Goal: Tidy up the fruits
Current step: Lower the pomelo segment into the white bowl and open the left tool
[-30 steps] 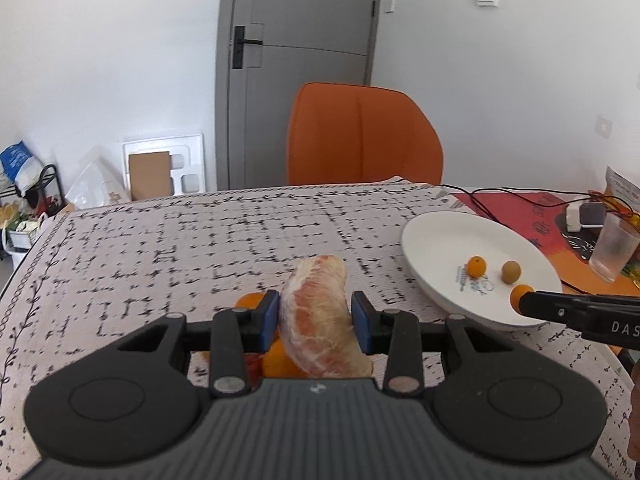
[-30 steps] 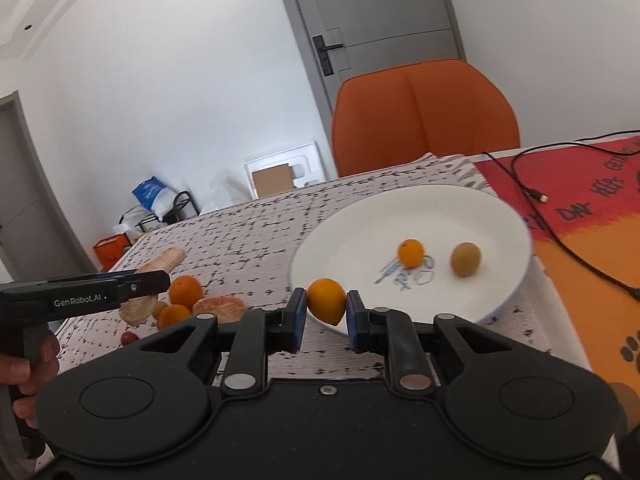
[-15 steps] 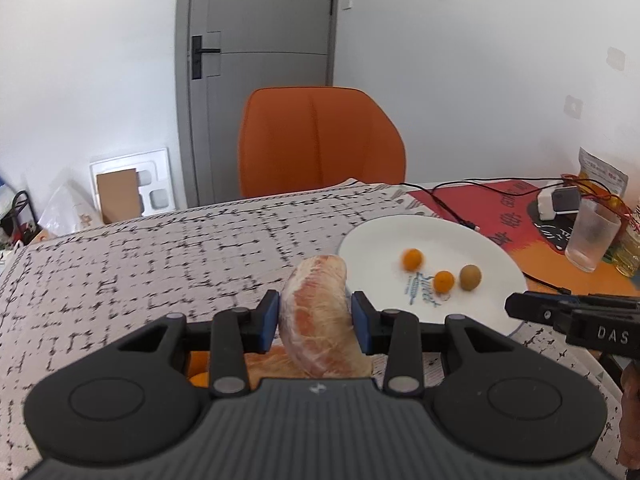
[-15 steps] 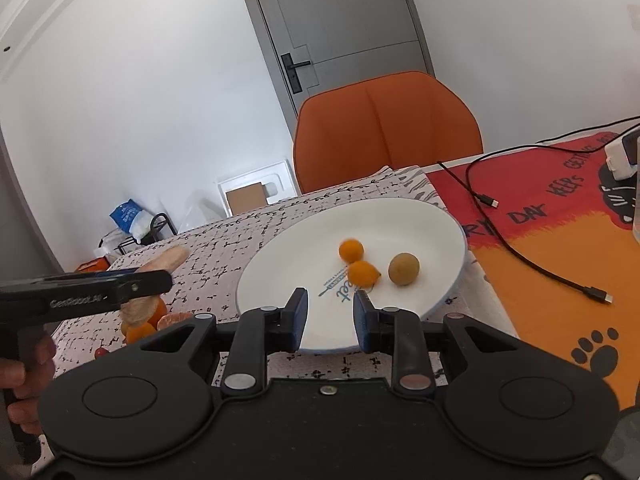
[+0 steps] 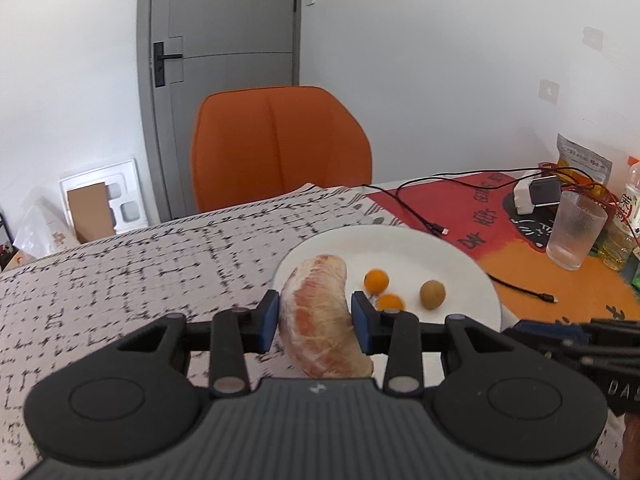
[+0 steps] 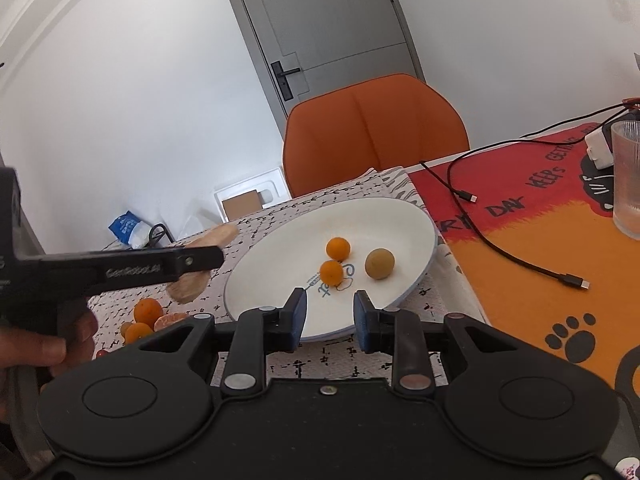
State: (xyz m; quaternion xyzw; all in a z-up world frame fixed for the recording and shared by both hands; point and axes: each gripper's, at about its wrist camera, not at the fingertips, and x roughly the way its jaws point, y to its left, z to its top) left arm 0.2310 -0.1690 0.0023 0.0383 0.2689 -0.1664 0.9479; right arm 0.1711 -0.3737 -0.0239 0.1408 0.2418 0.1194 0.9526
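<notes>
White plate (image 6: 404,216) holds 2 small oranges (image 6: 338,248) and 1 brown fruit (image 6: 379,264).

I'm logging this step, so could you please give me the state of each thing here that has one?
Left claw: shut on pomelo wedge.
Pomelo wedge: peeled, held above the table.
Right claw: open, empty.
Plate: holds two small oranges and a brown fruit.
Glass: upright, looks empty.
Door: closed.
Cable: loose end unplugged.

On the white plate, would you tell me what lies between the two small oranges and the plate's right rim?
A single brownish round fruit sits there on the white plate, beside the two small oranges; the right wrist view shows it.
</notes>
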